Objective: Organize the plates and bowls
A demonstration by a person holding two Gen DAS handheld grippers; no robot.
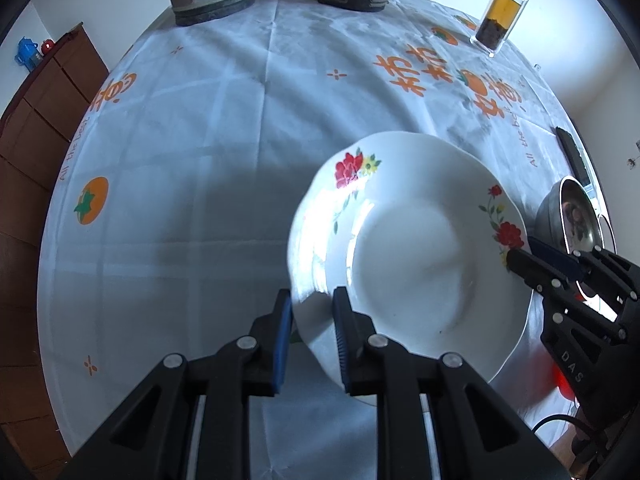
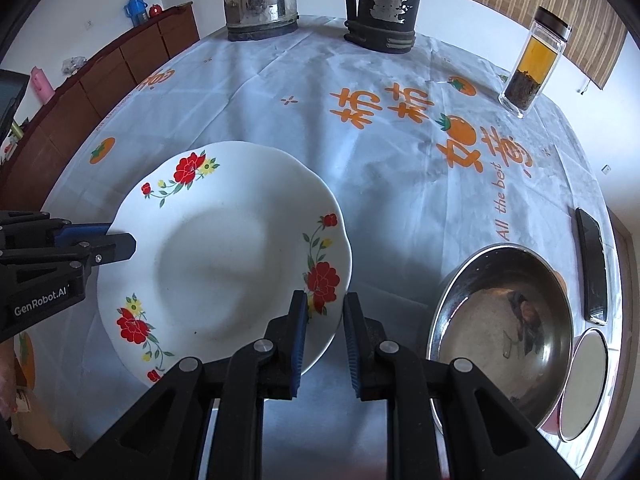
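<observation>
Landmark: the flowered plate (image 2: pixel 224 248), white with red blossoms, raised and tilted over the table (image 1: pixel 208 128).
Left hand-held gripper (image 1: pixel 310 300): narrow gap, pads pinching the plate's near-left rim.
Right hand-held gripper (image 2: pixel 325 308): narrow gap, clamped on the opposite, right rim; both hands share the load.
Steel bowl (image 2: pixel 500 332): rests on the table just right of the plate, beside the right hand-held gripper, so that hand is nearer.
Small dish (image 2: pixel 584 384): touching or just beyond the bowl's right side; cannot tell which.
Kettle (image 2: pixel 260 0), black flask (image 2: pixel 384 4), tea jar (image 2: pixel 534 64): well beyond the plate.
Judgement: stacking would likely mean moving rightward toward the bowl.
</observation>
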